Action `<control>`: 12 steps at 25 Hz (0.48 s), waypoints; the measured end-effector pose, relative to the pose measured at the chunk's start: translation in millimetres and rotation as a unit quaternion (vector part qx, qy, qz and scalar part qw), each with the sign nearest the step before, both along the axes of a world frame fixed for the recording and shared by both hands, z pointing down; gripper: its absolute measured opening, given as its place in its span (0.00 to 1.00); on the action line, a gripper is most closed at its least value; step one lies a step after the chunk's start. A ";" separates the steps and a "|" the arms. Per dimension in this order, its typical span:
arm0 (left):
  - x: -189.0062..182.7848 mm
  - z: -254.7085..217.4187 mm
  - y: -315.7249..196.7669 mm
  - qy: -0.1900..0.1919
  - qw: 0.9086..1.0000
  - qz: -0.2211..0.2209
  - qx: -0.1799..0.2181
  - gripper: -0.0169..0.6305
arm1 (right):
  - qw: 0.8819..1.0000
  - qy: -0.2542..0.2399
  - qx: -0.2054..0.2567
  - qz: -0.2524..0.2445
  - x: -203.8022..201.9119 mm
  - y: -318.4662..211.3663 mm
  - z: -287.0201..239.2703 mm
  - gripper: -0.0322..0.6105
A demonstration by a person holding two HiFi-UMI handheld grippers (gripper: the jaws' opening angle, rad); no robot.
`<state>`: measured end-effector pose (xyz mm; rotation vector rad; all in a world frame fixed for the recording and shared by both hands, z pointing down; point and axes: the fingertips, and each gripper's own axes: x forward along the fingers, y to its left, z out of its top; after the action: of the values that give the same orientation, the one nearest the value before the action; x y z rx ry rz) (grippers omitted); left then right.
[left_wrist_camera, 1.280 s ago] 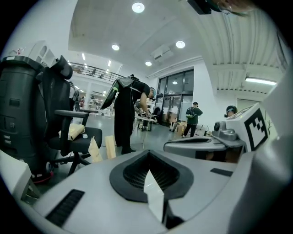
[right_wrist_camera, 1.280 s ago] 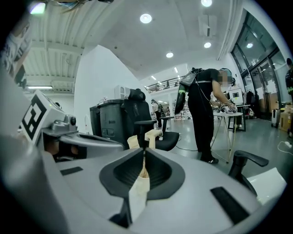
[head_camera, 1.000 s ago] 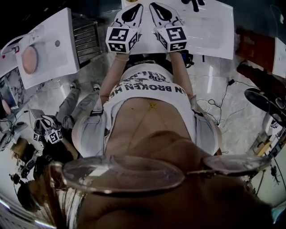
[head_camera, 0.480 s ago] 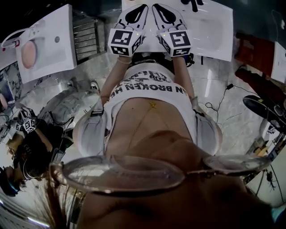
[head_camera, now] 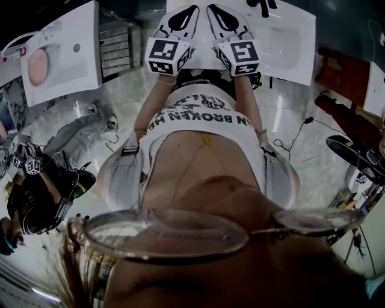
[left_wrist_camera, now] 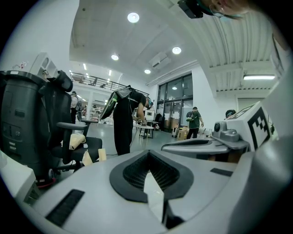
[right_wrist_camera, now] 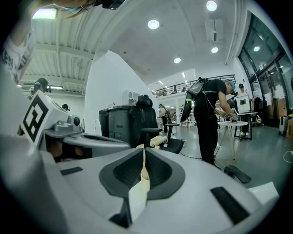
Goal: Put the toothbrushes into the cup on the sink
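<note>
No toothbrush and no cup shows in any view. In the head view my two grippers are held side by side in front of my chest, over the near edge of a white sink top [head_camera: 283, 42]. The left gripper [head_camera: 192, 8] and the right gripper [head_camera: 212, 8] both point away from me, jaws together, nothing between them. In the left gripper view the left gripper [left_wrist_camera: 147, 153] is shut and empty, looking out into the room. The right gripper [right_wrist_camera: 143, 151] is likewise shut and empty. A dark object [head_camera: 264, 6] lies at the sink's far edge, too cropped to identify.
A second white basin [head_camera: 60, 54] stands at the left beside a metal rack [head_camera: 117, 45]. Another person [head_camera: 36, 192] crouches on the floor at lower left. Cables [head_camera: 295, 138] trail at the right. A black office chair [left_wrist_camera: 27, 123] and a bending person [left_wrist_camera: 123, 119] stand ahead.
Both grippers have edged slightly up toward the sink, still shut. The person on the floor at the left has shifted further left and down.
</note>
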<state>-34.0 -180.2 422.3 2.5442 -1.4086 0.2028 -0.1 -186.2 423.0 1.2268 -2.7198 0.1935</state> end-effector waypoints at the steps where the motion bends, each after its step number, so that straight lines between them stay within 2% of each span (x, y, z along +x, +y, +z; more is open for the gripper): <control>1: -0.2 0.3 0.1 -0.001 1.000 0.000 0.000 0.05 | 1.000 0.001 0.000 -0.001 -0.1 0.2 0.7 0.10; 12: -4.6 3.7 -7.6 -0.003 1.000 0.007 -0.003 0.05 | 1.000 0.007 -0.009 0.001 -6.1 -4.6 6.4 0.10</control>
<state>-38.6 -187.8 426.0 2.5522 -1.3899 0.2169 -6.2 -190.8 429.4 1.2223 -2.6992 0.2071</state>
